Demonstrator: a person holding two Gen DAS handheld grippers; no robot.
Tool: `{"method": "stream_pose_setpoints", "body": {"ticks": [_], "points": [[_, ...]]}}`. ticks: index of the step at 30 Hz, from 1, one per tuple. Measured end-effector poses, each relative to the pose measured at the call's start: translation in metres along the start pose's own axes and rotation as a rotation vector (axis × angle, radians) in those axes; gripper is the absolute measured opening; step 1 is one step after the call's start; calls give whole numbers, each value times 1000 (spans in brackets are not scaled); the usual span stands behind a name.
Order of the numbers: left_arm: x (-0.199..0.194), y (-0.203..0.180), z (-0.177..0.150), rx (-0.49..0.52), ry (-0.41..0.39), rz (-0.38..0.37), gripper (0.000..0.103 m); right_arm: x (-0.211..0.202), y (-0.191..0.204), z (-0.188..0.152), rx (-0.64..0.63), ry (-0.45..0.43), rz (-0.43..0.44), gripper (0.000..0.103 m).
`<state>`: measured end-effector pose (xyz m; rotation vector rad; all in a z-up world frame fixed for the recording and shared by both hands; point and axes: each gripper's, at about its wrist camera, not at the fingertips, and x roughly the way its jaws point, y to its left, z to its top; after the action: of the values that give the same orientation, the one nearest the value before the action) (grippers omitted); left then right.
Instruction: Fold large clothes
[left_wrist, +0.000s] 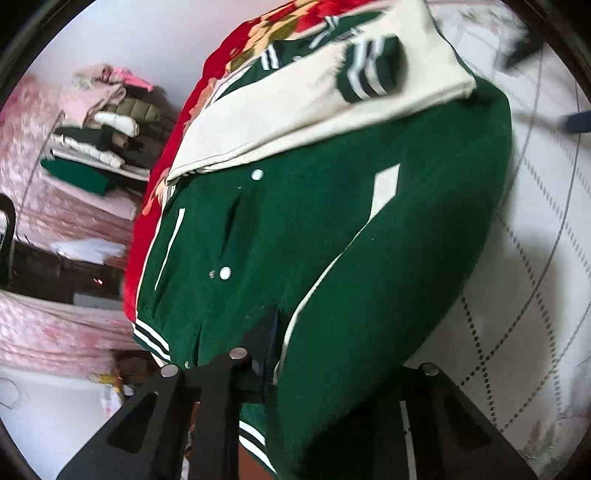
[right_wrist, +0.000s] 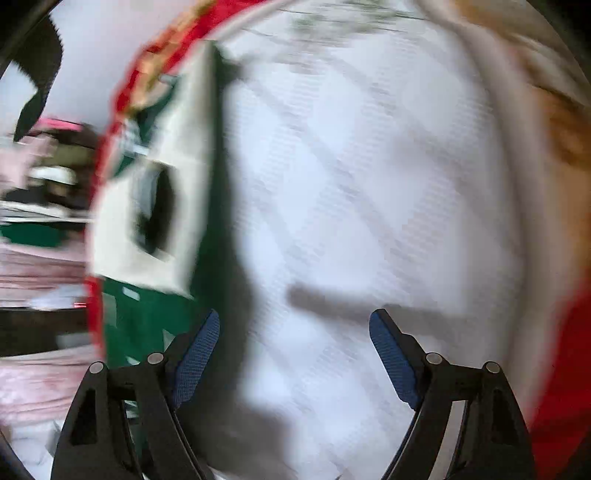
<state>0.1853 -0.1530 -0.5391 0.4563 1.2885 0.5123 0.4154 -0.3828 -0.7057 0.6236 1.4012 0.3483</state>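
The green varsity jacket (left_wrist: 332, 236) lies spread on a white quilted bedcover (left_wrist: 535, 258), front up, with its white snaps showing and a cream sleeve (left_wrist: 314, 107) with a green-and-white striped cuff folded across its upper part. Its far side lies over a red floral blanket (left_wrist: 155, 206). The hem end of the jacket rises toward the left gripper (left_wrist: 269, 373), whose jaws are drawn close together on a fold of the green cloth near the striped hem band; the fabric drapes over and hides the fingertips, so the pads themselves cannot be seen. In the right wrist view, which is heavily blurred, the right gripper (right_wrist: 295, 354) hangs over the bare bedcover with its blue pads (right_wrist: 391, 362) wide apart and nothing between them; the jacket's edge lies just beside its left finger. Beyond the bed, a stack of folded clothes (left_wrist: 107, 129) sits on a pink patterned surface (left_wrist: 44, 206), well apart from the jacket.
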Motion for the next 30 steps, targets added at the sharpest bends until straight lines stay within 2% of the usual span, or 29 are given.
{"method": "stream_pose_setpoints", "body": {"ticks": [1, 2, 5, 6, 8, 9, 10, 11, 12, 13, 14, 16, 17, 20, 24, 27, 30], "points": [[-2, 6, 1, -11, -2, -14, 16, 6, 6, 7, 0, -12, 45, 98], [-4, 11, 2, -23, -6, -28, 16, 15, 15, 15, 1, -26, 87, 102], [-4, 23, 5, -38, -23, -62, 15, 37, 36, 33, 30, -23, 171, 102], [-3, 26, 8, -40, -26, -73, 15, 49, 43, 41, 51, -8, 204, 102], [-1, 33, 9, -38, -31, -111, 14, 67, 62, 48, 78, 53, 218, 101], [1, 38, 10, -39, -32, -134, 14, 74, 70, 49, 85, 76, 232, 99], [3, 41, 11, -39, -31, -152, 13, 84, 80, 52, 91, 90, 228, 85], [6, 48, 12, -39, -30, -181, 13, 88, 84, 53, 90, 94, 200, 53], [7, 54, 14, -41, -30, -205, 13, 93, 94, 54, 79, 97, 116, 46], [8, 60, 15, -46, -29, -225, 13, 92, 96, 53, 75, 88, 80, 36], [8, 68, 16, -55, -30, -248, 13, 89, 100, 51, 78, 78, 61, 26], [8, 88, 18, -74, -35, -302, 13, 75, 119, 49, 87, 54, 44, 18], [8, 104, 19, -83, -39, -337, 13, 65, 133, 48, 77, 40, 29, 14], [7, 143, 22, -105, -45, -418, 13, 40, 185, 51, 21, 7, -28, 14], [16, 209, 26, -186, -33, -511, 14, 26, 283, 53, -67, -21, -88, 14], [43, 261, 25, -270, -2, -541, 19, 40, 358, 57, -145, -18, -130, 14], [89, 304, 20, -369, 55, -539, 19, 80, 432, 58, -217, 13, -185, 14]]}}
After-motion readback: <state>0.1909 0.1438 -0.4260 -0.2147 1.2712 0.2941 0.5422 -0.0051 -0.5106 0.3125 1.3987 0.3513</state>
